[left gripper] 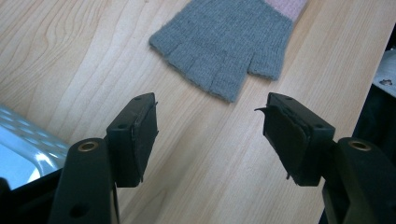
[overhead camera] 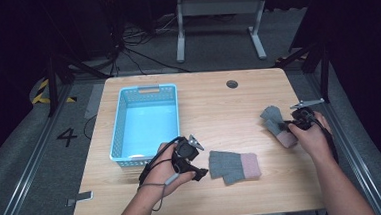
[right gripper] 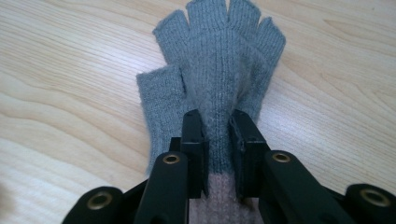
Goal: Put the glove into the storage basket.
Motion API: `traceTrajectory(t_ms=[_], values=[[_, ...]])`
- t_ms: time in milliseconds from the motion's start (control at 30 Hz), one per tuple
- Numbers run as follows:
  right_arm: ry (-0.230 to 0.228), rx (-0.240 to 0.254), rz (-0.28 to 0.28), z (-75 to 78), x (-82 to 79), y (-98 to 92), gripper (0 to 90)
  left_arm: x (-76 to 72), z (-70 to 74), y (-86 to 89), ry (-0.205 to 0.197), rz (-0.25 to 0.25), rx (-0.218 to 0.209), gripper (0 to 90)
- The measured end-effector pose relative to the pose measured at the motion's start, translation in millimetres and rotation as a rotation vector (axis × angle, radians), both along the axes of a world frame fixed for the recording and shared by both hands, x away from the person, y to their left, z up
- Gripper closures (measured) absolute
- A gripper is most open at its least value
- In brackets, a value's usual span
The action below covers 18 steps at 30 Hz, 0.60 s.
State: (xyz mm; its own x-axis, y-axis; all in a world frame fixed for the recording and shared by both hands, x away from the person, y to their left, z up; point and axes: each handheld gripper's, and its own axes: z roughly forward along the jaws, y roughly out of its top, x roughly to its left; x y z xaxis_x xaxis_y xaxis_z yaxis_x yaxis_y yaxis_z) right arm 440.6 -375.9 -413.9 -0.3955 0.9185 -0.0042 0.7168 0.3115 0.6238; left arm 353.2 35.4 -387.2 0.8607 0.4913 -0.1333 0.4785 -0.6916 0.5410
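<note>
Gloves are the things in hand: two grey fingerless gloves with pink cuffs lie on the wooden worktop [overhead camera: 213, 106]. One glove [right gripper: 219, 79] is near the right edge of the worktop. The right gripper [right gripper: 218, 140] has its fingers [right gripper: 194, 140] closed on this glove and pinches the knitted cloth just where the grey part meets the pink cuff. The cloth is bunched up between the two fingers, and the short finger parts of the glove spread flat on the wood, away from the gripper. In the high view the right gripper [overhead camera: 289, 125] sits on top of this glove [overhead camera: 274, 120], with the pink cuff toward the near edge.

The other glove [overhead camera: 233, 166] lies flat toward the near edge, about the middle of the worktop, with its pink cuff to the right. The left gripper [overhead camera: 198, 173] is just beside its grey end. Its fingers [left gripper: 140, 135] stand wide open and hold nothing; the glove [left gripper: 224, 44] lies beyond them, apart from them.

A light blue plastic basket [overhead camera: 121, 114] with slotted walls stands on the left half of the worktop, near the left hand. I see only a small pale spot on its bottom by the near wall, and I cannot tell what this is.
</note>
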Motion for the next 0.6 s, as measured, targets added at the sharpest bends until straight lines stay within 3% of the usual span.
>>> traceTrajectory(t_ms=[300, 600], values=[[-0.03, 0.013, 0.062, 22.9, -15.5, 6.7, 77.1, 1.5, 3.1, -1.8, -0.008, -0.011, -0.011, 37.7], [-0.054, 0.031, 0.154, 45.0, -30.5, 22.9, 76.9, 1.0, 6.6, -0.3, 0.002, 0.029, -0.013, 39.4]])
